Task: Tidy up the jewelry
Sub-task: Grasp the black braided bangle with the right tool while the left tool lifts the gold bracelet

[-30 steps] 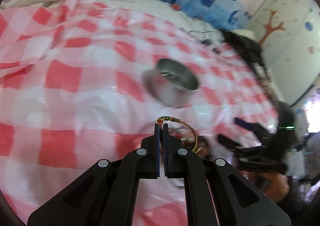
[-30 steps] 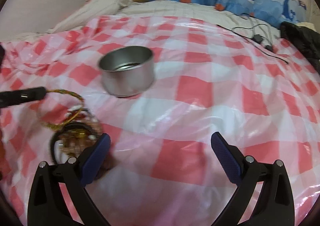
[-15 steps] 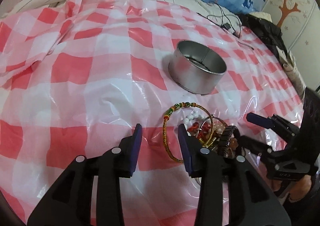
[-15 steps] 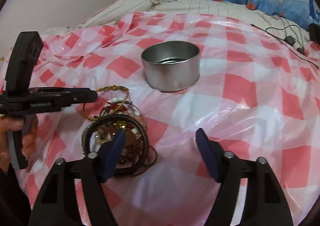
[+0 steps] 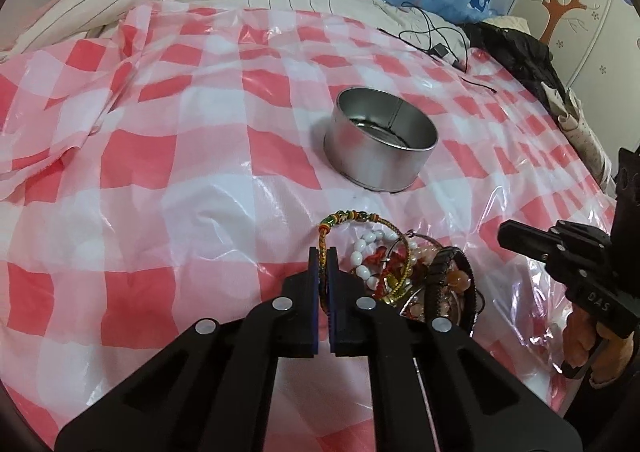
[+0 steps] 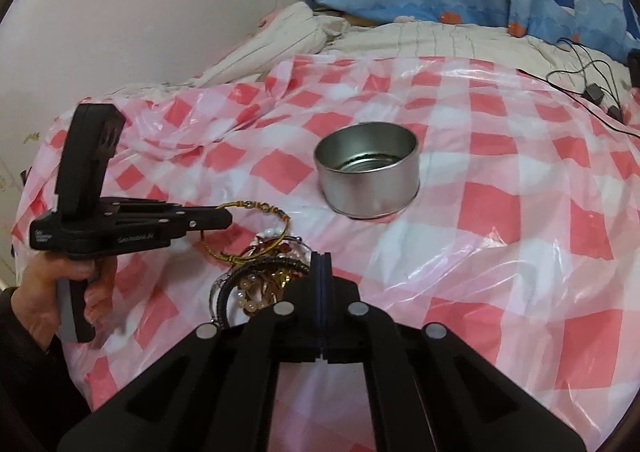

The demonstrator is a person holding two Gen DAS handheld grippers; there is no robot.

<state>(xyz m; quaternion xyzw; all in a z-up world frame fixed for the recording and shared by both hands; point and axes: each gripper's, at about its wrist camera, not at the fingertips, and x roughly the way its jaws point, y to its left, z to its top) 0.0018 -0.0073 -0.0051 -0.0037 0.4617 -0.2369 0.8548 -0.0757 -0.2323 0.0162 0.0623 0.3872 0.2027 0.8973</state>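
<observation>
Between left gripper [image 5: 323, 254] fingers — bracelet [image 5: 362, 217]

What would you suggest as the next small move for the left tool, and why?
Probably lift the left tool gently and carry it toward the round metal tin. Its jaws look shut on the gold braided bracelet, which still lies against the jewelry pile on the checked plastic sheet. The tin stands open just beyond. A slow lift should free the bracelet without dragging the other pieces.
</observation>
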